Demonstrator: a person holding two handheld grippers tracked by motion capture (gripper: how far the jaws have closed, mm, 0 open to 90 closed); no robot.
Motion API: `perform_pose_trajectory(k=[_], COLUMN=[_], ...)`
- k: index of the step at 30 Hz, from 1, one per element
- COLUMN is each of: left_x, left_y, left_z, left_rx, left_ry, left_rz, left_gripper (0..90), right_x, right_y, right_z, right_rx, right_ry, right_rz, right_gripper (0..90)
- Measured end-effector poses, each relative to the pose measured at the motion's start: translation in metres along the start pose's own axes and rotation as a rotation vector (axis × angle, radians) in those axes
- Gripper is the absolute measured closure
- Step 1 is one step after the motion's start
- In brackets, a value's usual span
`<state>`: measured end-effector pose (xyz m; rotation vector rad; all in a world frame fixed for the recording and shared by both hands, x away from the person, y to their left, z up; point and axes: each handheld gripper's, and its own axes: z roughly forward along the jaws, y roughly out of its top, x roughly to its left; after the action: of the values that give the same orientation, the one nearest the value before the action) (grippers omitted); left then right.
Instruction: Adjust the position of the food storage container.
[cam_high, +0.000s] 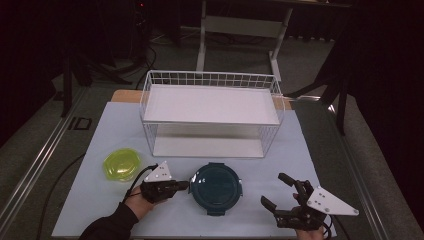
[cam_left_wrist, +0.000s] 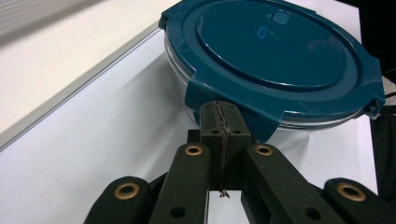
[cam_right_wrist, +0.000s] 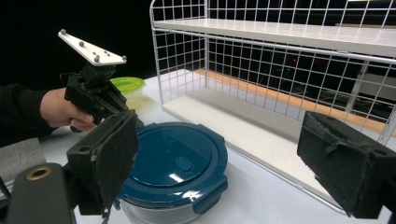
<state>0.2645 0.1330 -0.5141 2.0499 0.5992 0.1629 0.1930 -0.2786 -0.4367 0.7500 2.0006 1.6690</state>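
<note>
A round container with a dark blue clip-on lid (cam_high: 216, 187) (cam_left_wrist: 275, 56) (cam_right_wrist: 175, 170) stands on the white table sheet in front of the rack. My left gripper (cam_high: 184, 185) (cam_left_wrist: 219, 119) (cam_right_wrist: 95, 93) is shut, and its tips touch the lid's side clip at the container's left edge. Nothing shows between its pads. My right gripper (cam_high: 276, 190) (cam_right_wrist: 229, 163) is wide open to the right of the container, apart from it, with empty space between its pads (cam_right_wrist: 109, 161).
A white wire rack (cam_high: 210, 117) (cam_right_wrist: 280, 70) with two shelves stands behind the container. A yellow-green lidded tub (cam_high: 120, 166) (cam_right_wrist: 128, 85) sits at the left, behind the left hand. The table's front edge runs just below both grippers.
</note>
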Motion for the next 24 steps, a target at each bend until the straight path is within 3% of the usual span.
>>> perform_pose_trajectory(k=[3,5,7,9,13,15,17,20,21,22,24], left_x=[-0.002,-0.003,-0.002,-0.006,-0.013,-0.017,-0.02,-0.024,-0.025,-0.026,-0.025], left_y=[0.002,0.005,0.01,0.015,0.024,0.027,0.03,0.032,0.033,0.033,0.034], left_z=[-0.002,-0.009,-0.016,-0.026,-0.041,-0.046,-0.049,-0.048,-0.048,-0.048,-0.046], left_rx=[0.005,-0.013,-0.038,-0.058,-0.115,-0.149,-0.157,-0.152,-0.155,-0.154,-0.157], left_ry=[0.007,0.002,-0.015,-0.029,-0.073,-0.067,-0.06,-0.071,-0.072,-0.075,-0.081], left_rz=[0.016,-0.001,-0.027,-0.017,-0.032,-0.058,-0.056,-0.045,-0.043,-0.046,-0.064], left_gripper=[89.7,89.1,82.8,77.3,48.0,24.0,11.0,1.2,1.2,1.2,0.9], right_x=[0.001,0.001,0.002,0.003,0.009,0.012,0.013,0.013,0.015,0.016,0.019], right_y=[0.0,0.0,0.0,0.002,0.009,0.013,0.015,0.018,0.019,0.021,0.022], right_z=[0.001,0.002,0.002,0.003,0.008,0.009,0.012,0.016,0.017,0.019,0.022], right_rx=[0.008,0.023,0.016,0.026,0.073,0.078,0.072,0.054,0.062,0.086,0.074], right_ry=[0.001,-0.008,-0.001,0.005,0.053,0.062,0.068,0.06,0.06,0.051,0.032], right_rz=[0.0,-0.003,0.0,-0.009,-0.049,-0.078,-0.069,-0.054,-0.063,-0.067,-0.094], right_gripper=[11.8,11.7,11.5,11.5,12.8,12.8,12.4,14.7,18.9,17.3,17.6])
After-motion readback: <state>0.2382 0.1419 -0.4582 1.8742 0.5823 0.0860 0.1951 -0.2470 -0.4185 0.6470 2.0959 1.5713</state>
